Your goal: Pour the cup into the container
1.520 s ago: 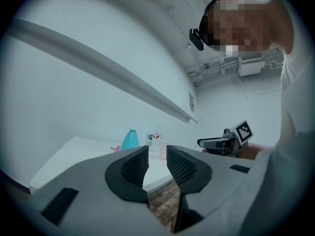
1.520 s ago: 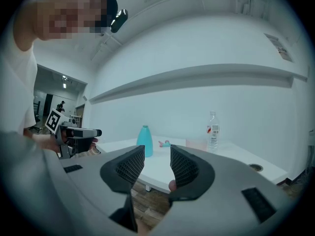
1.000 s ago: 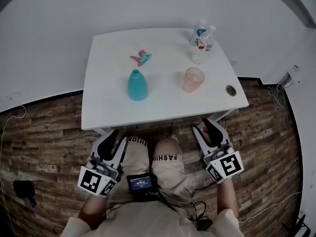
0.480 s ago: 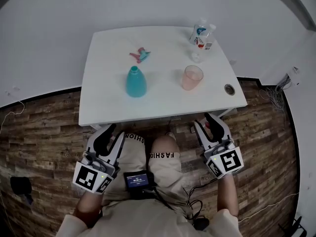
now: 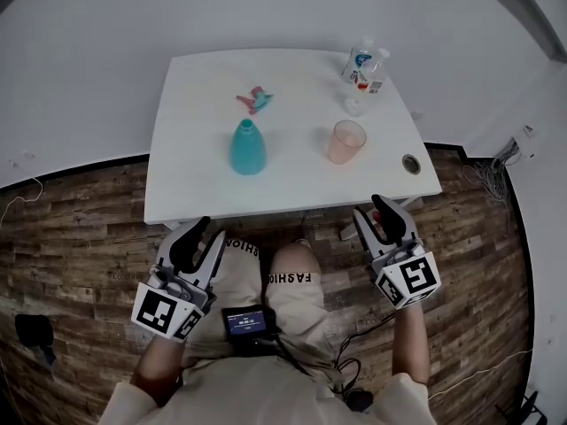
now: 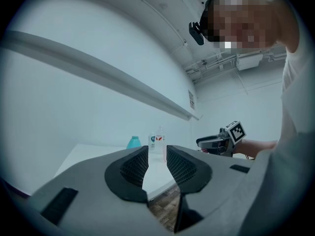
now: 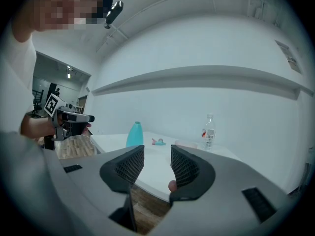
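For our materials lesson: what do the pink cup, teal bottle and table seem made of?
Pink cup: probably translucent plastic, its wall lets light through.
Teal bottle: likely opaque plastic, smooth and evenly coloured.
Table: white, matte, smooth top, perhaps laminate; the look leaves it open.

table (image 5: 292, 193) front strip free | teal btl (image 5: 247, 149) L, cup (image 5: 345, 142) R, gap betw open | btls (image 5: 364, 65) far R, maybe 2

The table (image 5: 195, 175) reads smooth, matt white. On it, the cup (image 5: 345, 142) is translucent pink plastic, the teal bottle (image 5: 247, 149) opaque plastic with a soft sheen, and the clear bottles (image 5: 363, 65) at its far edge glossy plastic. Around the table, the floor (image 5: 80, 237) shows grainy wood planks.
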The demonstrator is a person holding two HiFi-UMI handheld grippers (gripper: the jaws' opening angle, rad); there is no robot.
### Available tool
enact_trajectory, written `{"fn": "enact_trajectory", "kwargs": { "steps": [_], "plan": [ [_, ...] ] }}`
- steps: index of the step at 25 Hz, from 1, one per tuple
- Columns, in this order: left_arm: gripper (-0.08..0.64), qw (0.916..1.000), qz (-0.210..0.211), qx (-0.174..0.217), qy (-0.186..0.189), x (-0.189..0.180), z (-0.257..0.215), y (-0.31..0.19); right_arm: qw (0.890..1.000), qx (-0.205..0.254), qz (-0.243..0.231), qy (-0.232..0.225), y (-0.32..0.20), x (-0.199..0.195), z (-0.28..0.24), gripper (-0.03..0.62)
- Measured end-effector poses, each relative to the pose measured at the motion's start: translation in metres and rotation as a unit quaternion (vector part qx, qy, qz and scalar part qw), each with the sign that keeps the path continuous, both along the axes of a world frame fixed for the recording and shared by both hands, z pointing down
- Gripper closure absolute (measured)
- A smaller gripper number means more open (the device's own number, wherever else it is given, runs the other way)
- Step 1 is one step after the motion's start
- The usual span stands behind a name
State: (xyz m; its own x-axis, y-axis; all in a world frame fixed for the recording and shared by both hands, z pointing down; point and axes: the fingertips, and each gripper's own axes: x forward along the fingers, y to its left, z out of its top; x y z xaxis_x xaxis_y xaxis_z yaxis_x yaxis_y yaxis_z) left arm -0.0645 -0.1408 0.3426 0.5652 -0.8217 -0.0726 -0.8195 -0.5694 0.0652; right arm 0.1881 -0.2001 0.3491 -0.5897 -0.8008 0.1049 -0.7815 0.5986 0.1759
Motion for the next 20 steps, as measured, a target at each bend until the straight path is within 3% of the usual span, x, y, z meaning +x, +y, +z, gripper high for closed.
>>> {"fn": "enact_trajectory", "kwargs": {
  "steps": [20],
  "plan": [
    [0.443,1.0,-0.007,0.003,-0.006,-0.005,-0.007,0.0,0.999,-0.022,-0.009,0.023,-0.012,0.002,0.004,0.404]
  ]
}}
